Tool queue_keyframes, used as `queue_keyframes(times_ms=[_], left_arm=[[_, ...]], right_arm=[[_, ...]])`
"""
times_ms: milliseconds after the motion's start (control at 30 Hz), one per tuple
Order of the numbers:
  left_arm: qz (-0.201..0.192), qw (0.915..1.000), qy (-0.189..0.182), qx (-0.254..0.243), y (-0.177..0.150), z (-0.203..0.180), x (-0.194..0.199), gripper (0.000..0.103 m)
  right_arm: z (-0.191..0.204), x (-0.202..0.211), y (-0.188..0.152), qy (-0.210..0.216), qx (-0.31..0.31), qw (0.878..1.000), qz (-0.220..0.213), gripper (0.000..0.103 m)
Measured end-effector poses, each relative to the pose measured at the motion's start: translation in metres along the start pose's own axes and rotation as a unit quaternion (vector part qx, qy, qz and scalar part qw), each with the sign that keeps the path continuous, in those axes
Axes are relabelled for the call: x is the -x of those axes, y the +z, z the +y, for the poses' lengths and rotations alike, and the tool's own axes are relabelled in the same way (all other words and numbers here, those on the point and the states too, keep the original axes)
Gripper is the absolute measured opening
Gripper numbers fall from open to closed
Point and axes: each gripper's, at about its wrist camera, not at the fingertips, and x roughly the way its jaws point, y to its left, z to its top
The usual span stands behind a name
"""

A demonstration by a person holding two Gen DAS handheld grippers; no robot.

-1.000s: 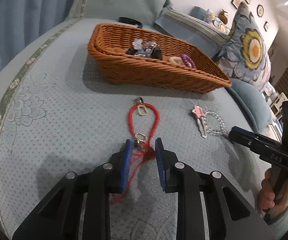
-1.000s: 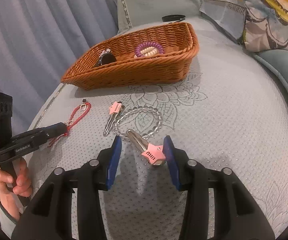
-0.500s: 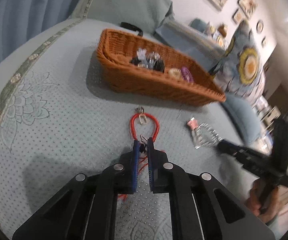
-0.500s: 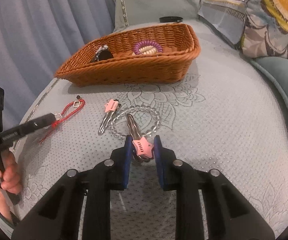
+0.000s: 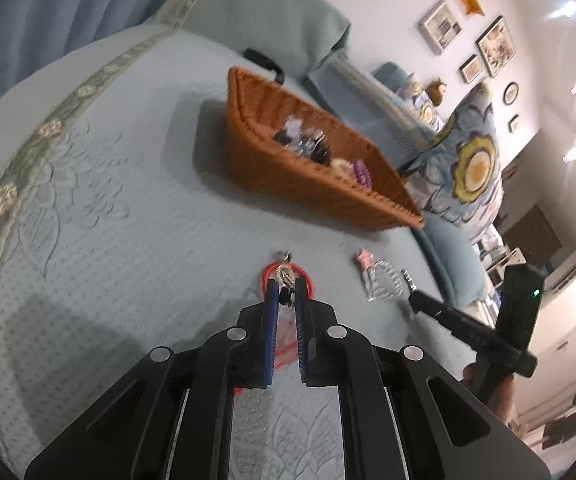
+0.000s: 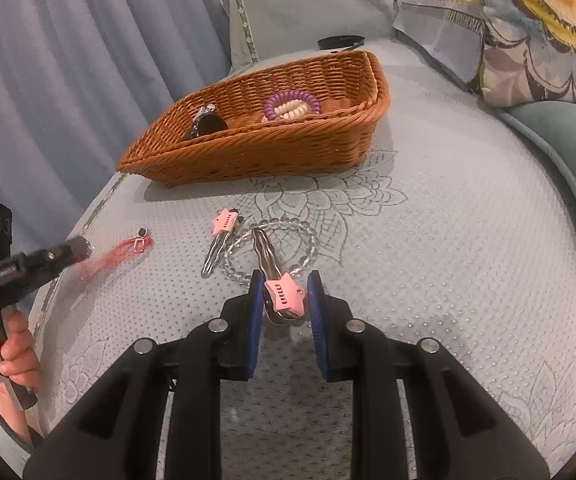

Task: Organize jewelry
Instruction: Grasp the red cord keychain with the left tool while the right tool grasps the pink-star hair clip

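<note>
My left gripper (image 5: 285, 294) is shut on the red cord bracelet (image 5: 306, 278), lifted off the bedspread; it shows in the right wrist view (image 6: 118, 254) too. My right gripper (image 6: 284, 294) is shut on a pink star hair clip (image 6: 284, 296), held above the clear bead bracelet (image 6: 272, 250). A second pink star clip (image 6: 220, 242) lies to its left. The wicker basket (image 6: 272, 148) stands behind, holding a purple coil band (image 6: 292, 100), a cream band and dark clips (image 6: 206, 124). The basket also shows in the left wrist view (image 5: 308, 176).
The bedspread (image 6: 448, 240) ends at a green border on the left. Floral cushions (image 6: 540, 28) and a teal pillow (image 6: 568, 136) lie at the right. A black band (image 6: 340, 42) lies behind the basket. Blue curtains (image 6: 68, 60) hang at the left.
Both grippers closed, the left on the red cord bracelet and the right on the star clip. The left gripper has since lifted and tilted with the bracelet. The right has raised its clip slightly.
</note>
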Motion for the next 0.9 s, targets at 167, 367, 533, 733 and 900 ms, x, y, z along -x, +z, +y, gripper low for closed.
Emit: queue_keyframes(times_ms=[167, 367, 533, 733, 900], left_arm=[[-0.014, 0.9999, -0.005, 0.003, -0.001, 0.000, 0.010, 0.007], [-0.021, 0.9992, 0.034, 0.008, 0.000, 0.008, 0.013, 0.007], [-0.043, 0.9982, 0.041, -0.006, 0.004, 0.004, 0.024, 0.007], [-0.040, 0.9982, 0.043, -0.013, 0.006, 0.000, 0.020, 0.007], [-0.045, 0.9977, 0.040, -0.031, 0.005, -0.012, 0.017, 0.007]], right_arm=[[0.001, 0.000, 0.000, 0.000, 0.001, 1.000, 0.001, 0.019], [0.000, 0.003, 0.000, -0.005, -0.002, 1.000, -0.011, 0.019], [0.001, 0.006, -0.001, -0.012, 0.003, 1.000, -0.019, 0.019], [0.008, 0.010, -0.003, -0.048, 0.014, 0.998, -0.033, 0.019], [0.011, 0.015, -0.001, -0.054, 0.017, 0.997, -0.044, 0.019]])
